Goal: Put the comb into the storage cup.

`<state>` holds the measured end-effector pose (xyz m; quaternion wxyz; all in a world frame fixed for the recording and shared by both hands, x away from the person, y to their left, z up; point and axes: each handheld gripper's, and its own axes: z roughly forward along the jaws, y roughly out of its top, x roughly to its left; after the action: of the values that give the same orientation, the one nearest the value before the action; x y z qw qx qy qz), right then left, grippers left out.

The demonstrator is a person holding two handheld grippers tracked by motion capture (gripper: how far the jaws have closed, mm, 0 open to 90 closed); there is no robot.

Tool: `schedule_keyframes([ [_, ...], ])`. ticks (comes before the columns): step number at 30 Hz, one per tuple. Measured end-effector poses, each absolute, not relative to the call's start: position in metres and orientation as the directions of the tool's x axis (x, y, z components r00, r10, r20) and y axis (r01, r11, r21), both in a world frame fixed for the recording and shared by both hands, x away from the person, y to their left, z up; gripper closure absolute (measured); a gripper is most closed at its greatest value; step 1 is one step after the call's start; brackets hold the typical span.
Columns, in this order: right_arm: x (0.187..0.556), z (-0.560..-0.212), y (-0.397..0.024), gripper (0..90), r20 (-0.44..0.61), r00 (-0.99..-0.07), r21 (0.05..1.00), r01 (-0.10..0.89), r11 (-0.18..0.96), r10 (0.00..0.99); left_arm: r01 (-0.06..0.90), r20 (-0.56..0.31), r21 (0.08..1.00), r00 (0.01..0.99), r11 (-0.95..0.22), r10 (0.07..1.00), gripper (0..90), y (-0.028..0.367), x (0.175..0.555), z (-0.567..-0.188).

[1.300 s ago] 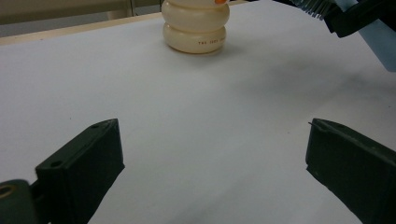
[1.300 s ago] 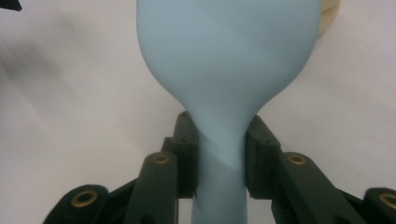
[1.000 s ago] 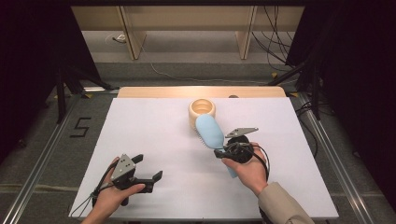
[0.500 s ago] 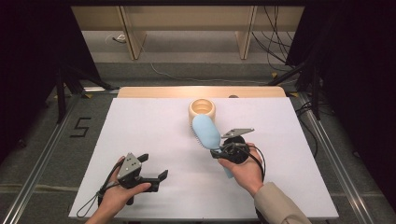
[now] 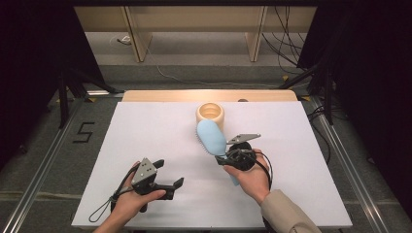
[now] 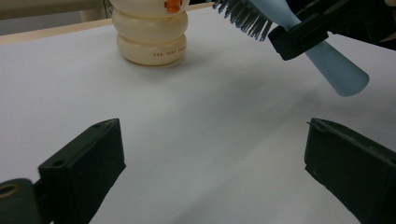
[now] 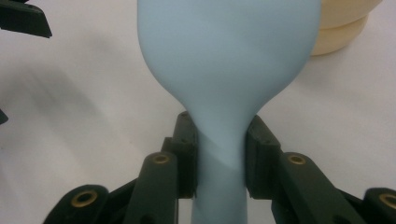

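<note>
Gripping a pale blue brush (image 5: 212, 137) by its narrow neck, the right gripper (image 7: 219, 154) holds it above the white table (image 5: 145, 131).
Its smooth matte plastic back faces up, dark bristles underneath, the handle flaring behind the clamped black jaws. Just beyond stands a cream, ribbed, rounded holder (image 5: 210, 114), its open top showing nothing inside. The left gripper (image 6: 212, 168) hangs wide apart, clasping nothing, near the front edge.

my right gripper (image 5: 227, 156) clamps the blue brush (image 5: 212, 136) by its handle, head near the cream holder (image 5: 210, 115); left gripper (image 5: 167, 182) hangs open over the white table (image 5: 145, 131).
</note>
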<state>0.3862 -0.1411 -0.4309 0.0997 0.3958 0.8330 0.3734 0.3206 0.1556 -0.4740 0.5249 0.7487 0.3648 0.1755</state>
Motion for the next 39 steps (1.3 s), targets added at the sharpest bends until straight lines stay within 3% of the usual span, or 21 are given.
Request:
schedule_keyframes([
  [39,0.383,-0.433,-0.128,70.2,0.144,-0.676,0.707,0.581,0.403,0.723,0.399,-0.195,0.895,0.752,-0.199,0.630,6.6,0.101,0.323,-0.477],
])
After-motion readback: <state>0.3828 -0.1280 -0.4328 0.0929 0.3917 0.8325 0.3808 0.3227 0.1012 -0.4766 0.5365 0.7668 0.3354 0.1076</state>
